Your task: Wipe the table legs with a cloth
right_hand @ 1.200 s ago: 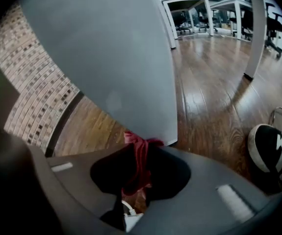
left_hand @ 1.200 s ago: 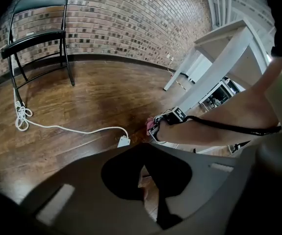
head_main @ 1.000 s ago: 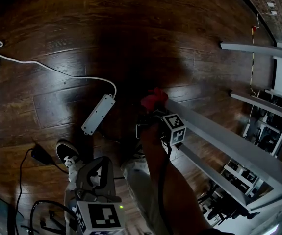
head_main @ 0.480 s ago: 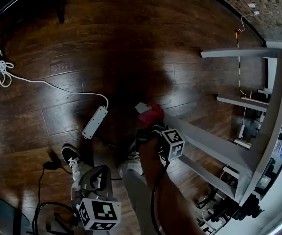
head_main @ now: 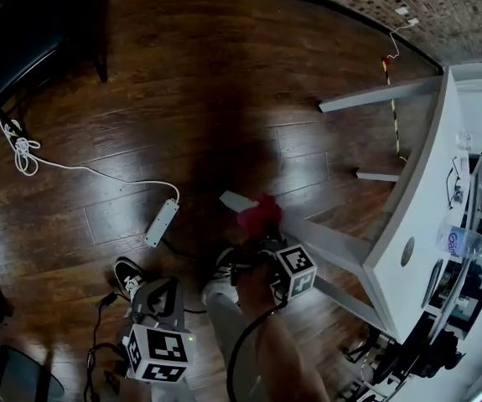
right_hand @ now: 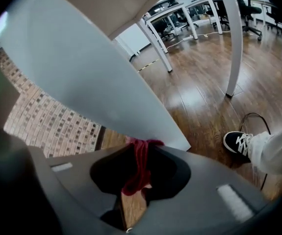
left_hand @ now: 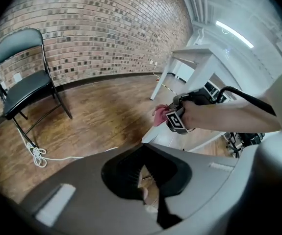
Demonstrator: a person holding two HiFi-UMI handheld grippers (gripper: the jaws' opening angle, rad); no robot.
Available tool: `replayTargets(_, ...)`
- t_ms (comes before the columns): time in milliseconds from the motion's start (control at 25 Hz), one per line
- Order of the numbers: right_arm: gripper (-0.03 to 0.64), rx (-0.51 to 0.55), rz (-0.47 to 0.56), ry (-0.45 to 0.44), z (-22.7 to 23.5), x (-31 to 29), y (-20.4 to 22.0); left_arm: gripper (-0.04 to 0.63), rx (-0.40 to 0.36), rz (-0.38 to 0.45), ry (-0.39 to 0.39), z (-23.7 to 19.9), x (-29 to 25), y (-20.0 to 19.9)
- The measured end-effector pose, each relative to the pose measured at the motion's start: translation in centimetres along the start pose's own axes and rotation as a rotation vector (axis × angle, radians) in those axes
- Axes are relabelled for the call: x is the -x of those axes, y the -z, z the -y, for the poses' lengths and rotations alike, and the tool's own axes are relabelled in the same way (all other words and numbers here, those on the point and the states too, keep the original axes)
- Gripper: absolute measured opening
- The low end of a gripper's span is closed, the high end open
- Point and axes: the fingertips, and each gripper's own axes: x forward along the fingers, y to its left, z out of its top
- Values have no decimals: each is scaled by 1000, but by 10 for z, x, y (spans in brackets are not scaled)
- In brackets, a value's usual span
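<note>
Two grippers (head_main: 167,290) (head_main: 260,239), one cloth (head_main: 260,213), one power strip (head_main: 162,222), one chair (left_hand: 25,89), two shoes (head_main: 128,272) (head_main: 222,270) (black).

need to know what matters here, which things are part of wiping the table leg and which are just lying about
In the job: cloth, table leg, right gripper shut on the cloth.
Lying about: power strip, cord, chair, bottle.

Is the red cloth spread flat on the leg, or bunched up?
Bunched: the red cloth hangs as a crumpled wad pinched in the right gripper, at the table leg.
</note>
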Motion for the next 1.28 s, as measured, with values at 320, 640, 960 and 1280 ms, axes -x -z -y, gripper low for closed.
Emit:
replayTargets(320,63,-14,-22,-147,-55,74,-26,0,-77,3,3,29,28,-32)
replayTargets(640,63,150,-58,-346,-97,133,-52,2,-155,27,32,71,31,-68)
replayTargets(960,64,452,31,-534,-150,185,-88,0,-212,39,79,103,29,-96)
replayTargets(1280,66,481,166,-474,-140,222,-91,0,-289,-24,150,98,53,-71)
